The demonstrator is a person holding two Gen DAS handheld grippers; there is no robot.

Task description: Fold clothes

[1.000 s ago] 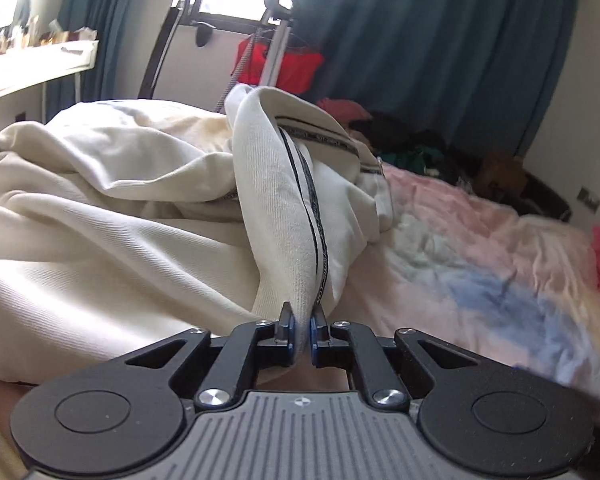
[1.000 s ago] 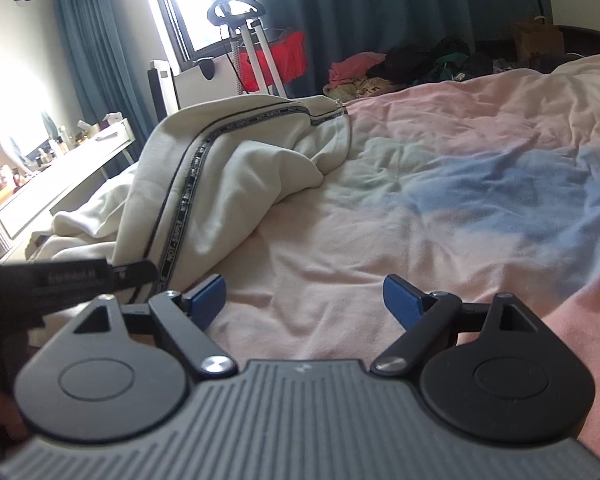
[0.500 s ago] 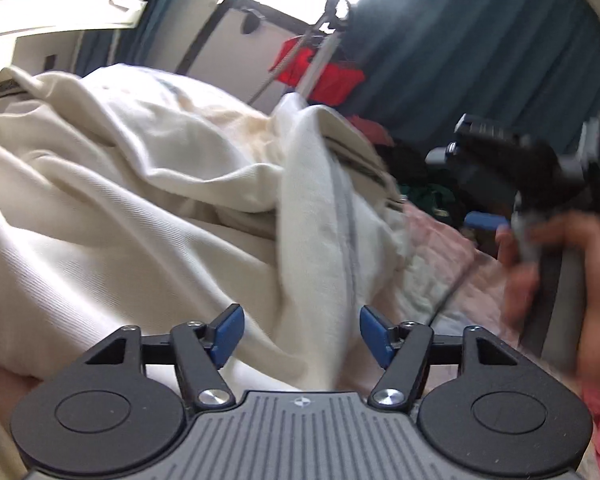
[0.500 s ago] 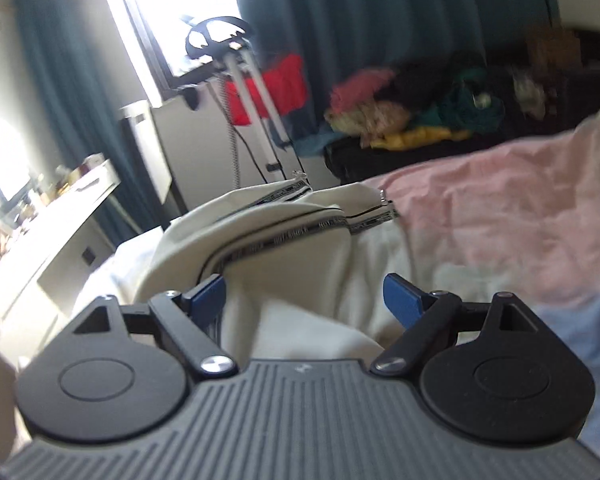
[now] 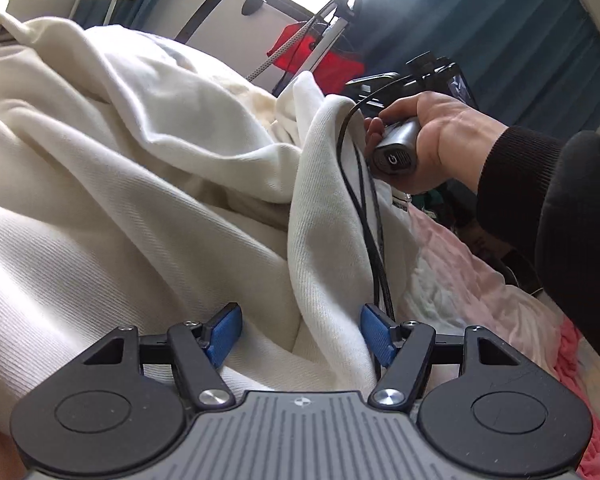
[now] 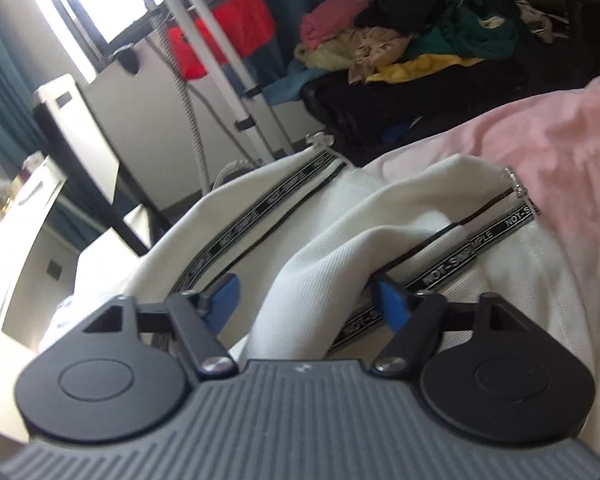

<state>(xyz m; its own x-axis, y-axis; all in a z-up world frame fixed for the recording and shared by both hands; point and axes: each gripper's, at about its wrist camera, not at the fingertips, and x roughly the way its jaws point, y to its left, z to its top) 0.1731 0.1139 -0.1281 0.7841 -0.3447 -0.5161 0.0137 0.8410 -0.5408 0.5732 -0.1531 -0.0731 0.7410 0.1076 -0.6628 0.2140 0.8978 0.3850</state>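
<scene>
A cream-white garment (image 5: 140, 184) with black lettered trim lies crumpled on a pink bed cover (image 5: 476, 292). My left gripper (image 5: 300, 332) is open, and a raised fold of the cloth (image 5: 324, 240) stands between its blue pads without being pinched. My right gripper (image 6: 306, 300) is open too, low over the garment's trimmed edge (image 6: 452, 272), with a ridge of white cloth (image 6: 300, 280) between its fingers. In the left wrist view a hand (image 5: 428, 140) in a black sleeve holds the right gripper's handle beside that fold.
Beyond the bed edge stand a garment steamer pole (image 6: 220, 64) with a red item (image 6: 220, 40), a white cabinet (image 6: 140, 120) and dark teal curtains (image 5: 500, 32). A pile of mixed clothes (image 6: 412, 40) lies at the far side. A white desk (image 6: 4, 240) is on the left.
My left gripper let go of the garment's edge and opened. My right gripper swung left from the bare bed cover to the trimmed edge of the garment and came down close over it.
</scene>
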